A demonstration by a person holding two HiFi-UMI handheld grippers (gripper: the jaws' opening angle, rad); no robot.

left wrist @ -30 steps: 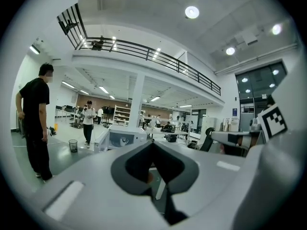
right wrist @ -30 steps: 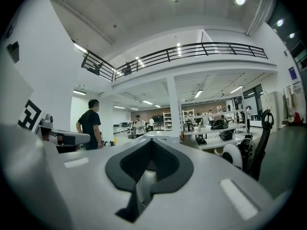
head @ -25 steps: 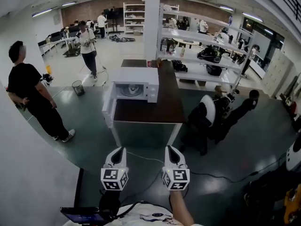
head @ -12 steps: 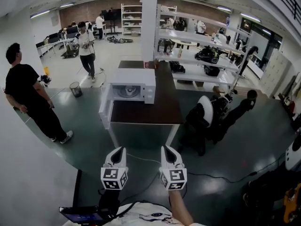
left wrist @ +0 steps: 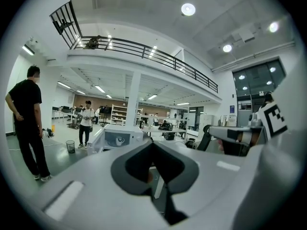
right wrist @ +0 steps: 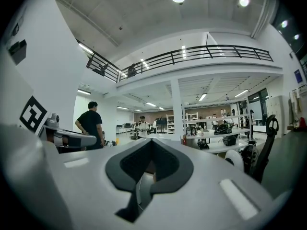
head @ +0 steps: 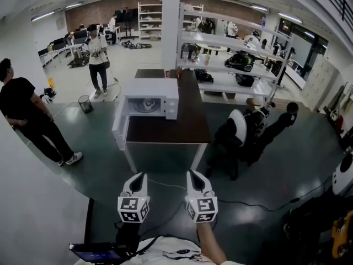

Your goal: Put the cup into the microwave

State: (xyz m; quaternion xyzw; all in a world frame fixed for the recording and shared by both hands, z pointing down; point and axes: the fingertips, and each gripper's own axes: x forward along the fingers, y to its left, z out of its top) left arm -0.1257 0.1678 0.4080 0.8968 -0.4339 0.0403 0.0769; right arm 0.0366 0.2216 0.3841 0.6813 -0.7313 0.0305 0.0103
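Note:
A white microwave (head: 149,97) stands on the brown table (head: 185,127) ahead of me, its door (head: 118,127) swung open to the left. A small red cup (head: 167,74) stands at the table's far end behind the microwave, and shows as a red speck (right wrist: 183,139) in the right gripper view. My left gripper (head: 139,176) and right gripper (head: 194,174) are held side by side low in the head view, well short of the table. Both are shut with nothing between the jaws. The left gripper view shows the microwave (left wrist: 117,138) beyond the closed left gripper (left wrist: 152,145).
A person in black (head: 25,115) stands at the left and another in white (head: 97,57) further back near a bin (head: 85,103). A white pillar (head: 170,26) rises behind the table. Shelving (head: 237,48) and dark equipment with a white disc (head: 238,131) stand to the right.
In the head view the table and microwave have drifted slightly up and left, and the person in black has shifted left. Both grippers stay shut and nearly still.

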